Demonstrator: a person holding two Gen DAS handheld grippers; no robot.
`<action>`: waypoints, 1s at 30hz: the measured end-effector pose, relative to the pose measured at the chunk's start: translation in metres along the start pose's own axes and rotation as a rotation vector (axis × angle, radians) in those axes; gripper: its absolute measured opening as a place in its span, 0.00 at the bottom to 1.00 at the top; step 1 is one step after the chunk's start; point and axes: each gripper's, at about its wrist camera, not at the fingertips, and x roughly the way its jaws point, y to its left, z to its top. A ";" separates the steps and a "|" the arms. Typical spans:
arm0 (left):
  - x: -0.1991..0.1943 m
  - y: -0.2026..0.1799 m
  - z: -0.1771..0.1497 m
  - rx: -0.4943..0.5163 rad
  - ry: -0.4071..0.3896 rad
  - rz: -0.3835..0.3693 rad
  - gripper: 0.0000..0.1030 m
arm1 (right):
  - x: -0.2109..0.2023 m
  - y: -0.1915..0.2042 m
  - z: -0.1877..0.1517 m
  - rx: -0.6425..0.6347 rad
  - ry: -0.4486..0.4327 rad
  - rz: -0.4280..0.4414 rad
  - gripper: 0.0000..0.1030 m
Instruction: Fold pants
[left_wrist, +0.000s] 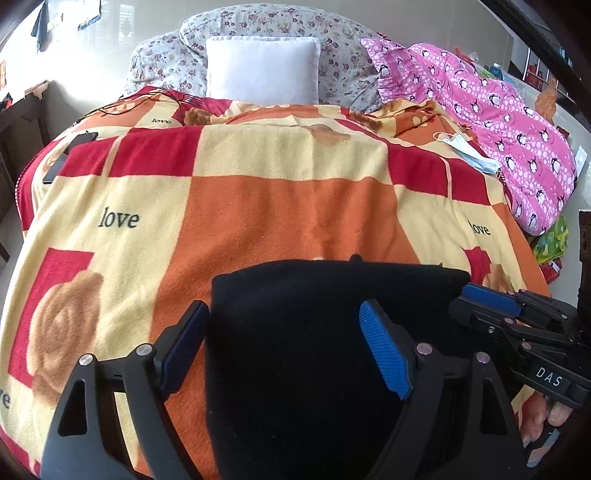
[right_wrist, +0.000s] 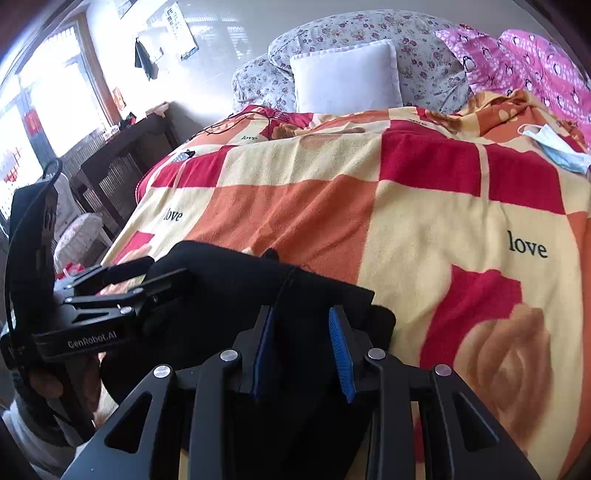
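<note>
The black pants (left_wrist: 314, 325) lie folded into a compact block at the near edge of the bed, on the checked blanket (left_wrist: 258, 206). My left gripper (left_wrist: 284, 350) is open, its fingers straddling the left part of the pants from above. My right gripper (right_wrist: 303, 350) is partly open over the pants (right_wrist: 236, 295) near their right edge, with nothing pinched between the blue pads. It also shows in the left wrist view (left_wrist: 480, 295) at the pants' right edge. The left gripper shows in the right wrist view (right_wrist: 147, 280) at the pants' left side.
A white pillow (left_wrist: 262, 70) and floral pillows sit at the head of the bed. A pink penguin quilt (left_wrist: 498, 122) and a face mask (left_wrist: 469, 151) lie on the right. A phone and cable (left_wrist: 74, 144) lie on the left. Dark furniture (right_wrist: 118, 166) stands beside the bed.
</note>
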 end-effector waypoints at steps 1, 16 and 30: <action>0.001 -0.001 0.000 0.001 -0.002 0.002 0.83 | 0.002 -0.001 0.001 0.001 0.002 0.001 0.30; -0.008 0.000 -0.008 -0.025 -0.005 0.002 0.85 | -0.038 0.029 -0.053 -0.116 0.060 -0.038 0.53; -0.033 0.046 -0.029 -0.136 0.044 -0.085 0.85 | -0.043 -0.039 -0.042 0.213 -0.010 0.123 0.64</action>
